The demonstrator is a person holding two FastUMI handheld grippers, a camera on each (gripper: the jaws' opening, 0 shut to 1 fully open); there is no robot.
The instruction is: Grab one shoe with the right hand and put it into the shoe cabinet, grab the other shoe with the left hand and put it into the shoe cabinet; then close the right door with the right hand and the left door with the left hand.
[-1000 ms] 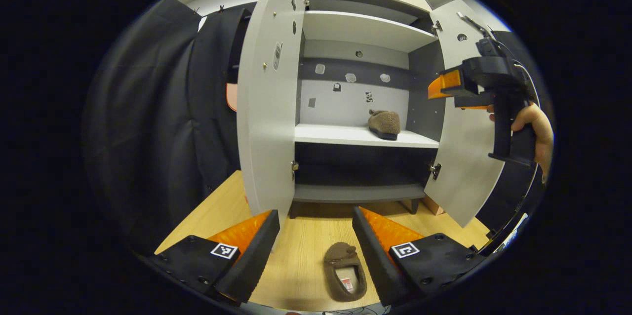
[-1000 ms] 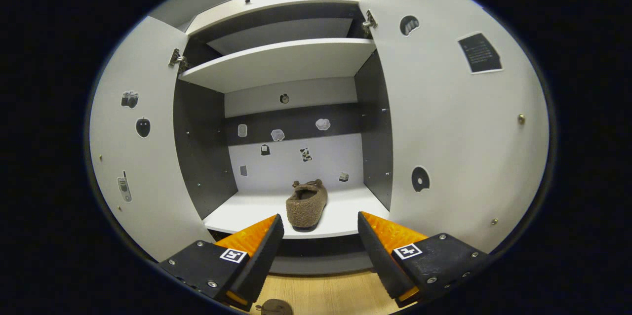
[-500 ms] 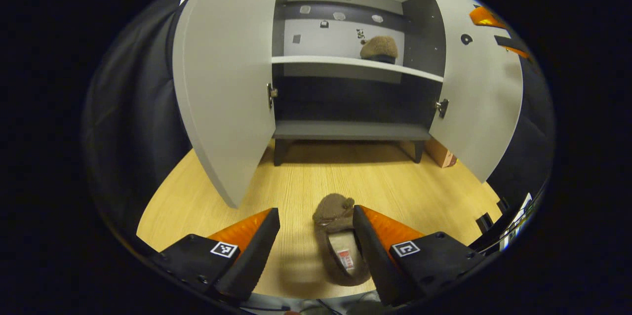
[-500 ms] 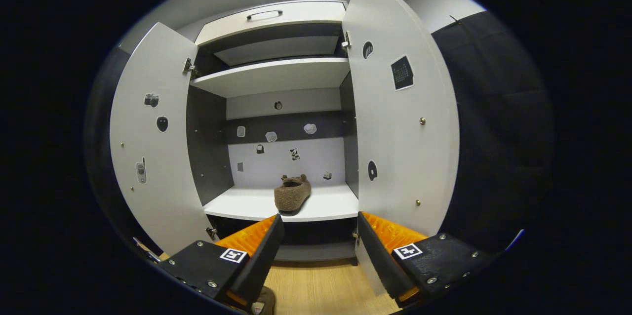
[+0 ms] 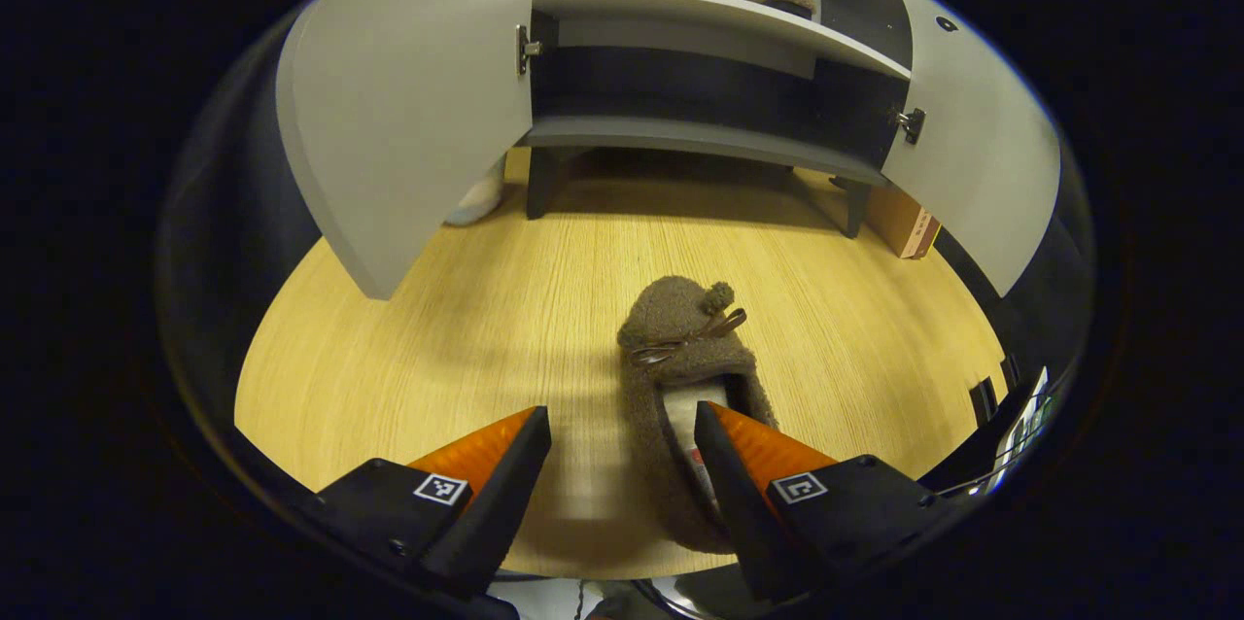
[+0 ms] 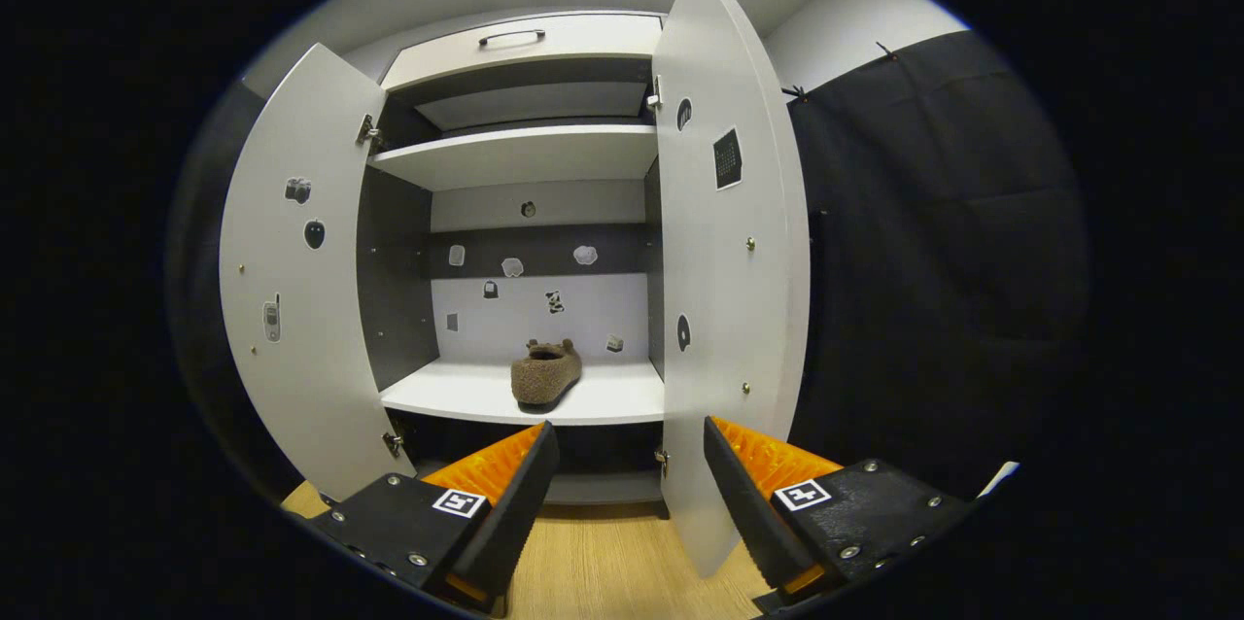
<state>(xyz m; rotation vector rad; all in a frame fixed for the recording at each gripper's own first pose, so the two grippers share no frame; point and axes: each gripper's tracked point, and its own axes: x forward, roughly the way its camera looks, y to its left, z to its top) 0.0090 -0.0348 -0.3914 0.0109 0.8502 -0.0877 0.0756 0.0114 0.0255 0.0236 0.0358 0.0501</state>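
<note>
Since a second ago the left gripper has dipped from facing the shoe cabinet down over the wooden floor, while the right gripper has backed away from the shelf. Both doors, left door and right door, stand wide so the white shelf stays reachable; one brown slipper already sits there, toe inward. The second slipper lies on the floor, its heel partly between the left gripper's spread, empty fingers, right finger over its opening, contact unclear; the right gripper is likewise spread, holding nothing.
</note>
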